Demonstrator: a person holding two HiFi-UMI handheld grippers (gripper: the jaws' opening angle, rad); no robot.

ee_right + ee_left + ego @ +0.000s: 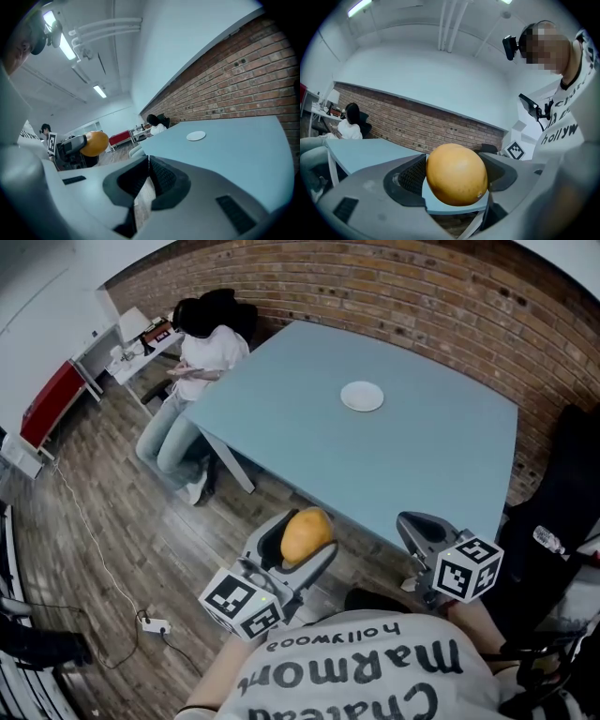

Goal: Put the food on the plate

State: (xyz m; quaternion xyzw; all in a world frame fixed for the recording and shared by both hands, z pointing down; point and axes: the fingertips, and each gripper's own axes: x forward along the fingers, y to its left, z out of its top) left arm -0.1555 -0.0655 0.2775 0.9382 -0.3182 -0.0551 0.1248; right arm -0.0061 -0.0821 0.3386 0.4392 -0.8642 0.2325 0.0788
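Observation:
A round orange-yellow fruit [306, 532] is clamped between the jaws of my left gripper [298, 542], held in the air over the wood floor just short of the table's near edge. In the left gripper view the fruit [456, 174] fills the gap between both pads. The small white plate [362, 396] lies far across the light blue table [394, 474], with nothing on it. My right gripper [419, 529] hovers near the table's front edge, its jaws shut together with nothing between them [147, 161]. The right gripper view also shows the plate [196, 136] and the fruit [95, 143].
A person in a white top [202, 352] sits at the table's far left corner. A white desk and a red cabinet [52, 399] stand by the left wall. A power strip with a cable [155, 625] lies on the floor. A brick wall runs behind the table. Dark gear [567, 502] sits at the right.

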